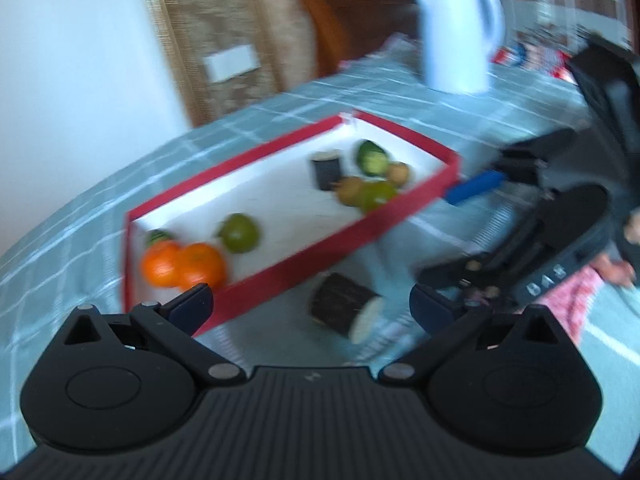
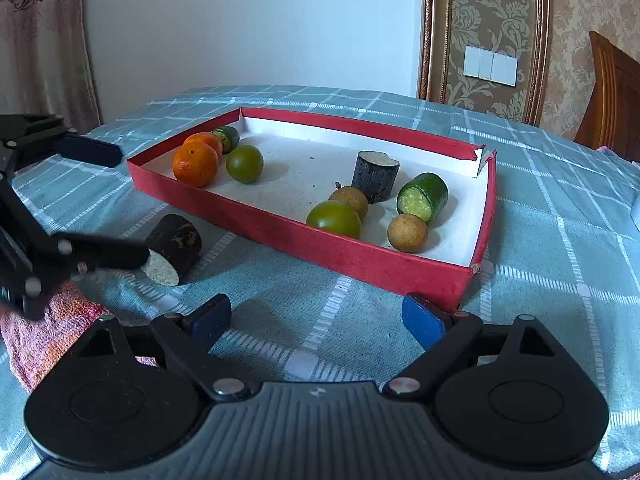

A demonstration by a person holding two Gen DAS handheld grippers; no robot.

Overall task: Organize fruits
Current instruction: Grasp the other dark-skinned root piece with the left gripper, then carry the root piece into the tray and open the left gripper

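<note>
A red tray with a white floor sits on the checked tablecloth. It holds two oranges, two green fruits, two brown longans, a green cucumber piece and a dark cylinder piece. Another dark cylinder piece lies on the cloth outside the tray; it also shows in the left wrist view. My left gripper is open, its fingers on either side of that piece. My right gripper is open and empty, in front of the tray's near wall.
A white kettle stands on the table beyond the tray. A pink patterned cloth lies at the table's near edge. A wooden chair stands at the far right.
</note>
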